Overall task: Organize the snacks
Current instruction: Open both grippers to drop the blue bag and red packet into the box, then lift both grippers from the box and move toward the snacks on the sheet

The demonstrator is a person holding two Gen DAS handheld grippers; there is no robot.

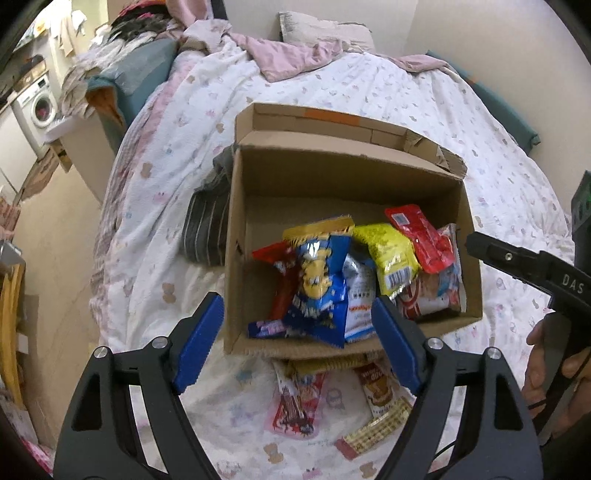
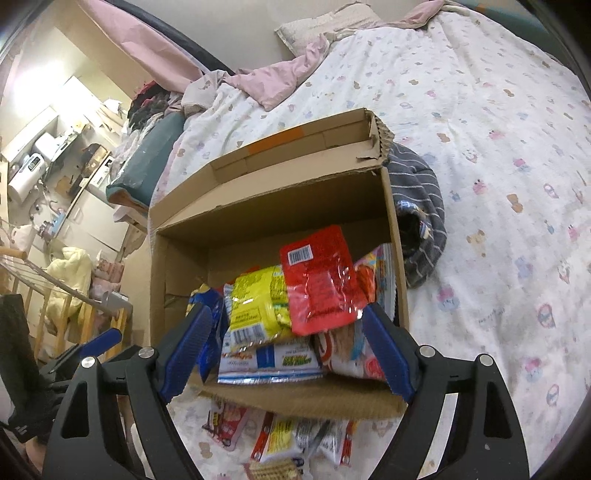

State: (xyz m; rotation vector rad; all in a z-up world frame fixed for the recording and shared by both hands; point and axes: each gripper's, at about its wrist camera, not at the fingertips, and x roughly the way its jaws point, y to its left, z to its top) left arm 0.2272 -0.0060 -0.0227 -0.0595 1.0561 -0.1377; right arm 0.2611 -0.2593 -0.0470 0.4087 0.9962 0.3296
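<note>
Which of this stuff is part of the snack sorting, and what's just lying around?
Job:
cardboard box
packets in the box
loose packets on the bed

Lying about:
striped cloth
pink blanket
pillow

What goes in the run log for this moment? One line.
left gripper open | right gripper open | brown cardboard box holds snack packets | loose snack packets on bed

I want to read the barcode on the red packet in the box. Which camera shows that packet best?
The right wrist view: the red packet lies on top, close and facing the camera, barcode visible. The left wrist view shows it smaller, crumpled, at the cardboard box's far side.
</note>
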